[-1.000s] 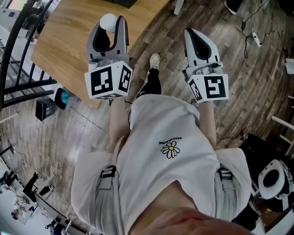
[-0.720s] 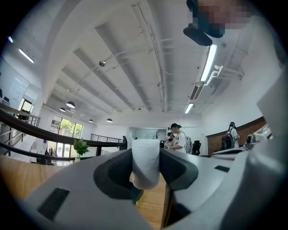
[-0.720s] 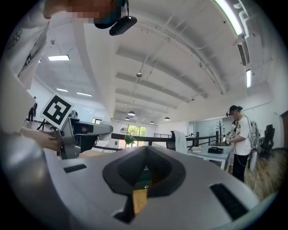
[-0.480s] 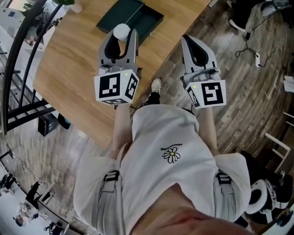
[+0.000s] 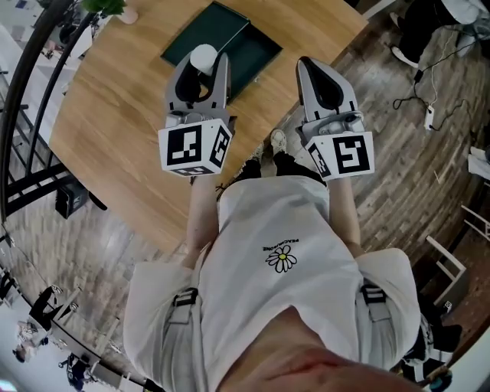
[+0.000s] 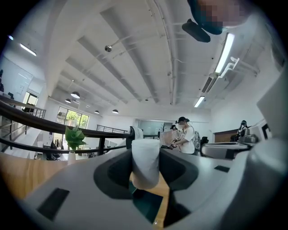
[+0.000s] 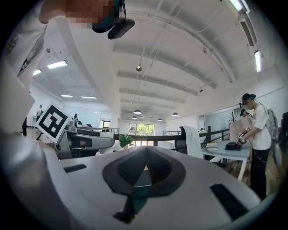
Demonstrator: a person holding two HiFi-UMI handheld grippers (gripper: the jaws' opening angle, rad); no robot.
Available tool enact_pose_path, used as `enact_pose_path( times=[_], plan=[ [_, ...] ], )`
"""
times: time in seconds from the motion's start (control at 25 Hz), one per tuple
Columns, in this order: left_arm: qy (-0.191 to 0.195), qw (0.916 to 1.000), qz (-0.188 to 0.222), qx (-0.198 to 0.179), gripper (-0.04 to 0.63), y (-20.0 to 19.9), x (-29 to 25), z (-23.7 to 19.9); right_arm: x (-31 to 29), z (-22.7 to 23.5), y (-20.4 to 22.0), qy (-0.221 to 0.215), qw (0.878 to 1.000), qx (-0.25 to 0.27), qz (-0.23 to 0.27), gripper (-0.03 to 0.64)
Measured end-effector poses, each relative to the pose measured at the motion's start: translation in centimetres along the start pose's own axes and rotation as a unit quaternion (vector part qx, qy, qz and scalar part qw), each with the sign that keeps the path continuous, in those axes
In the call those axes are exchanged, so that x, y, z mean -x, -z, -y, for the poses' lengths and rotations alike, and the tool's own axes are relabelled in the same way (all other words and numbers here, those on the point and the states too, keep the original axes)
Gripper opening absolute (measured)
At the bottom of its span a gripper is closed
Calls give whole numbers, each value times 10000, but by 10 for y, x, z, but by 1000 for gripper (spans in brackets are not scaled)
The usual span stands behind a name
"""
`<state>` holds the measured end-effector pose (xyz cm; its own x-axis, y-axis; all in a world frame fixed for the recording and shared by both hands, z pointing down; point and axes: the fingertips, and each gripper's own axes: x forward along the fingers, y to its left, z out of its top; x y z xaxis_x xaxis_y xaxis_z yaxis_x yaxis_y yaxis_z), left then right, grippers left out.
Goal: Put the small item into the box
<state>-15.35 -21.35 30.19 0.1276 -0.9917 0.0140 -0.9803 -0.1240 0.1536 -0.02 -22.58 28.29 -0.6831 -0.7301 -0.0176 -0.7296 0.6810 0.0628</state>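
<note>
A small white roll (image 5: 203, 57) sits between the jaws of my left gripper (image 5: 200, 60), which is shut on it. In the left gripper view the white roll (image 6: 145, 162) fills the gap between the jaws, with the dark green box (image 6: 143, 205) showing below it. That box (image 5: 253, 52) lies open on the wooden table (image 5: 115, 115), and the left gripper's tips hang over its near part. My right gripper (image 5: 308, 64) is held to the right of the box, beyond the table's edge, shut on nothing. Its jaws (image 7: 145, 166) meet at a point.
A potted plant (image 5: 115, 9) stands at the table's far left corner. A black railing (image 5: 23, 84) runs along the left. Cables and a power strip (image 5: 429, 115) lie on the plank floor at right. A person (image 7: 254, 130) stands by another table in the background.
I have stepped up to the table: the green box came into view and now lies under the left gripper's tips. Both grippers keep their hold and pose.
</note>
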Motion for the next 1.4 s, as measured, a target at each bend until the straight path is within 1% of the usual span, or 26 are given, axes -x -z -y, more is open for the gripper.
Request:
enact_pose_path(
  times=[0.16, 0.32, 0.48, 0.56, 0.6, 0.64, 0.68, 0.72, 0.76, 0.84, 0.92, 1.0, 1.04, 1.12, 1.16, 1.2, 1.28, 1.4],
  plan=[
    [-169, 9998, -83, -101, 179, 8, -8, 7, -13, 11, 11, -268, 9996, -116, -45, 0],
    [-303, 9993, -121, -167, 179, 11, -16, 4, -22, 19, 13, -352, 9992, -169, -17, 0],
    [-295, 9988, -208, -323, 179, 11, -22, 6, -20, 23, 15, -493, 9985, -257, -29, 2],
    [-150, 9977, -441, -491, 179, 15, -33, 9, -16, 24, 15, -658, 9973, -333, -6, 2],
    [-26, 9962, -641, -593, 179, 20, -40, 10, -14, 24, 15, -708, 9968, -376, 4, 3],
    [125, 9933, -899, -708, 179, 26, -46, 11, -12, 24, 15, -723, 9966, -405, 6, 5],
    [283, 9887, -1214, -838, 179, 36, -52, 11, -10, 23, 15, -712, 9966, -412, 2, 6],
    [425, 9819, -1567, -979, 180, 47, -58, 10, -7, 24, 15, -689, 9968, -401, -7, 6],
    [538, 9733, -1929, -1117, 181, 60, -64, 9, -6, 24, 15, -664, 9971, -384, -17, 6],
    [724, 9536, -2609, -1314, 179, 88, -74, 5, -2, 28, 14, -622, 9973, -379, -32, 6],
    [1026, 9321, -3164, -1433, 181, 118, -84, 5, 1, 33, 15, -575, 9976, -377, -67, 6],
    [1340, 9072, -3658, -1587, 181, 152, -89, 4, 4, 37, 19, -497, 9981, -323, -144, 6],
    [1423, 8926, -3944, -1658, 181, 171, -89, 1, 6, 38, 21, -462, 9983, -305, -189, 6],
    [1456, 8625, -4533, -1716, 181, 207, -86, -9, 8, 40, 25, -425, 9982, -330, -251, 6],
    [1424, 8491, -4794, -1700, 181, 223, -83, -14, 9, 42, 26, -418, 9982, -351, -264, 6],
    [1387, 8378, -5009, -1672, 181, 236, -81, -19, 9, 43, 27, -408, 9981, -362, -271, 6],
    [1326, 8200, -5330, -1607, 181, 255, -78, -25, 11, 47, 28, -380, 9982, -365, -288, 6],
    [1306, 8000, -5665, -1486, 181, 277, -74, -31, 13, 52, 34, -328, 9981, -385, -359, 6]
  ],
)
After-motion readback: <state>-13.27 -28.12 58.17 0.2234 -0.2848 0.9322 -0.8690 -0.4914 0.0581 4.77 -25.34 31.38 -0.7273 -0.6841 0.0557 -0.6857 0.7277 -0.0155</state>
